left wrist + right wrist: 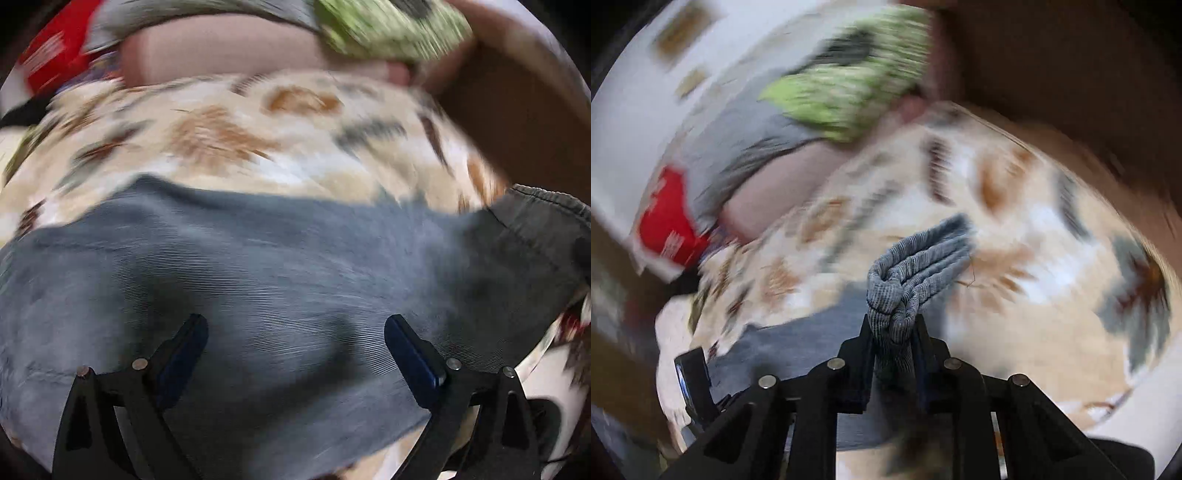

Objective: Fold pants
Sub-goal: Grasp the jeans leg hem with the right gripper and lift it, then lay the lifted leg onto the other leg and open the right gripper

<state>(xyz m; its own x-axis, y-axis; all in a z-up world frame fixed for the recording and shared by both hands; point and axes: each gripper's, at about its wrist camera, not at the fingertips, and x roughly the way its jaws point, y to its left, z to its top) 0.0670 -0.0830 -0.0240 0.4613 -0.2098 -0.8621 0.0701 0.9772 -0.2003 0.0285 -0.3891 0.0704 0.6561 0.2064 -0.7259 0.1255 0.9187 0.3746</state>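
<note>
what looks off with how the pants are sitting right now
The right tool pinches a bunched, crumpled wad of the grey pants, not a flat edge. The rest lies rumpled on the patterned bedspread. Motion blur hides finer detail.

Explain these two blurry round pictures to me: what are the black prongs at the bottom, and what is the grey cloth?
No robot here: a person holds a hand tool with two jaws in each hand, and a wide-angle camera on each tool looks along its jaws. One picture comes from the left gripper, whose jaws stand wide open above grey pants spread on a patterned bedspread. The other comes from the right gripper, whose jaws are pinched shut on a bunched fold of the pants. The blur comes from movement. Behind lie a green patterned cloth and something red, too smeared to identify.
</note>
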